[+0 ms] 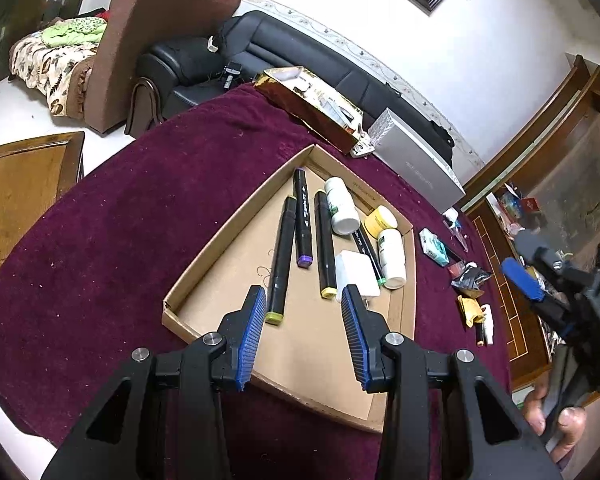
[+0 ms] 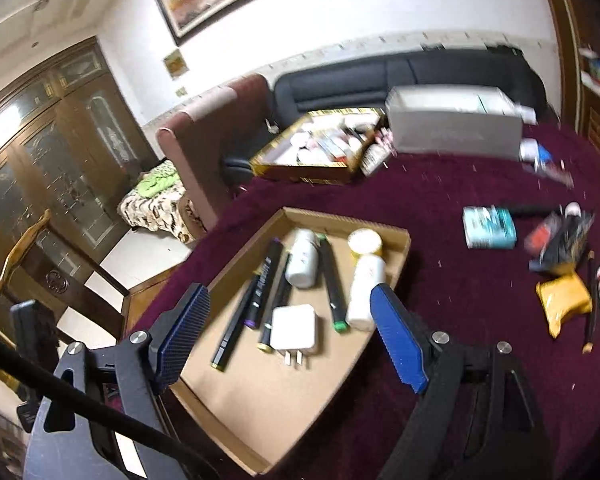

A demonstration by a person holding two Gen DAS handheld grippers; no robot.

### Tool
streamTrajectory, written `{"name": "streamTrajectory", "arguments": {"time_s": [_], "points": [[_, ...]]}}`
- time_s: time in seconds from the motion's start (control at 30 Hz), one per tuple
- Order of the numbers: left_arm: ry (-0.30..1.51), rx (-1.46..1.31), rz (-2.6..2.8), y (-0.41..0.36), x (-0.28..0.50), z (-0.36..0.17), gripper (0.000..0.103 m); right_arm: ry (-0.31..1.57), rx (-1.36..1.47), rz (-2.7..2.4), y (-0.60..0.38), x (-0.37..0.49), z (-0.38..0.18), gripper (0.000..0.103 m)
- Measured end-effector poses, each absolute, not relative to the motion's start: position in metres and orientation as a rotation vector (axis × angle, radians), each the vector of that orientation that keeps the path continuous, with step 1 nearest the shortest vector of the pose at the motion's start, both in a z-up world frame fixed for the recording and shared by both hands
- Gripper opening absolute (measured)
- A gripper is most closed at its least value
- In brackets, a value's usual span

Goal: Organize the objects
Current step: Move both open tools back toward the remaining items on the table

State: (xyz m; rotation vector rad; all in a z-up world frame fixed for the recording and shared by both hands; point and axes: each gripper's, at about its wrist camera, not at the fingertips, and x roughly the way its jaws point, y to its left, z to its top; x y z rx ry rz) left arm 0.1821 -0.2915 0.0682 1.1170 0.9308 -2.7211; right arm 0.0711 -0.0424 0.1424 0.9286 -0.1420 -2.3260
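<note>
Cardboard tray on table, markers, bottles and charger inside, packets at three o'clock, boxes at twelve.

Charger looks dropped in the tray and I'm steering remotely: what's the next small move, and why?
Probably swing the right gripper toward the teal box. Its fingers are open and empty, the white charger already lies in the cardboard tray, and the box lies loose on the cloth nearby.

Both grippers, the left and the right, had matte black angular frames with triangular cut-outs, round silver screws at the joints and ribbed blue pads on their fingers, while a black cable crossed the right one's frame.
</note>
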Motion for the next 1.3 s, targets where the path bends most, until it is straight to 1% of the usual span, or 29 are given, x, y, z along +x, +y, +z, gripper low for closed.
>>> {"name": "streamTrajectory", "arguments": {"time_s": [0.1, 0.17, 0.27, 0.43, 0.47, 0.57, 0.73, 0.83, 0.97, 1.1, 1.2, 1.3], "points": [[0.937, 1.117, -2.718, -0.292, 0.182, 0.067, 0.034, -0.091, 0.908, -2.321, -0.051, 0.077, 0.143, 0.084], [0.932, 1.131, -2.713, -0.291, 0.181, 0.065, 0.034, -0.057, 0.963, -2.308, -0.056, 0.073, 0.127, 0.084], [0.907, 1.147, -2.708, -0.286, 0.178, 0.066, 0.034, -0.113, 1.065, -2.282, -0.046, 0.062, 0.105, 0.084], [0.687, 1.188, -2.77, -0.248, 0.164, 0.079, 0.034, -0.192, 1.145, -2.339, -0.003, 0.043, 0.089, 0.084], [0.621, 1.204, -2.792, -0.236, 0.159, 0.081, 0.034, -0.202, 1.157, -2.37, 0.013, 0.04, 0.087, 0.084], [0.497, 1.257, -2.837, -0.205, 0.146, 0.084, 0.034, -0.236, 1.187, -2.441, 0.055, 0.032, 0.083, 0.084], [0.33, 1.371, -2.878, -0.151, 0.124, 0.078, 0.034, -0.33, 1.232, -2.565, 0.134, 0.021, 0.08, 0.084], [0.284, 1.435, -2.913, -0.123, 0.118, 0.076, 0.034, -0.398, 1.245, -2.627, 0.178, 0.013, 0.08, 0.084], [0.268, 1.5, -2.94, -0.095, 0.113, 0.07, 0.034, -0.571, 1.251, -2.695, 0.242, -0.013, 0.079, 0.084], [0.257, 1.568, -2.924, -0.078, 0.106, 0.062, 0.034, -0.653, 1.324, -2.715, 0.279, -0.04, 0.067, 0.084], [0.236, 1.59, -2.913, -0.072, 0.103, 0.06, 0.034, -0.635, 1.357, -2.711, 0.285, -0.049, 0.058, 0.084], [0.227, 1.598, -2.91, -0.068, 0.1, 0.059, 0.034, -0.56, 1.412, -2.709, 0.279, -0.056, 0.047, 0.083]]}}
